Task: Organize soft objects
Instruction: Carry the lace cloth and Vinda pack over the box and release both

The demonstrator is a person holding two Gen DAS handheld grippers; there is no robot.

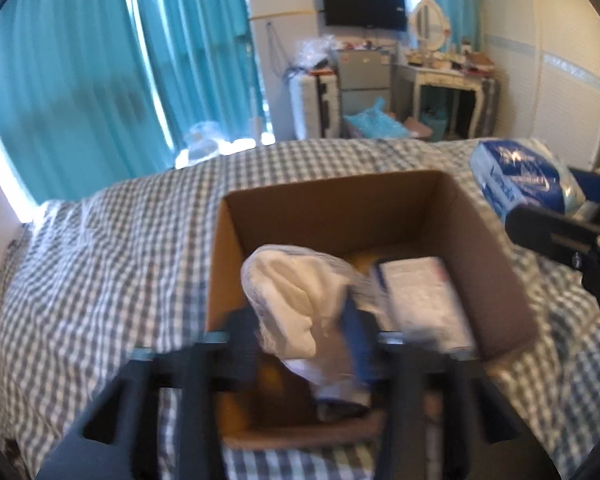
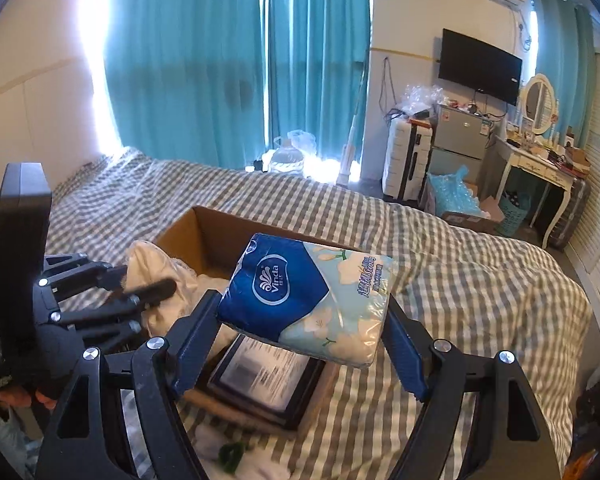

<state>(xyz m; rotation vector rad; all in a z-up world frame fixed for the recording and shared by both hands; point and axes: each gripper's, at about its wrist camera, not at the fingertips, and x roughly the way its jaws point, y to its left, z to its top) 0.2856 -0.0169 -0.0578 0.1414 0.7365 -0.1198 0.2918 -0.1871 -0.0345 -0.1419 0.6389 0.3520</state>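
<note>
With the left gripper (image 1: 308,344) pinching a bagged cloth (image 1: 288,296) and the right gripper (image 2: 300,344) pinching a tissue pack (image 2: 304,300) over the box (image 1: 480,232), both could collide.

1. I am working over a bed (image 2: 480,280) that is wearing a grey-and-white checked cover.
2. An open cardboard box (image 1: 496,272) is sitting directly on that cover.
3. Something small and green (image 2: 232,454) is lying on the cover near me.

"Vinda" in white on the blue tissue pack (image 2: 306,298); other print unreadable.
</note>
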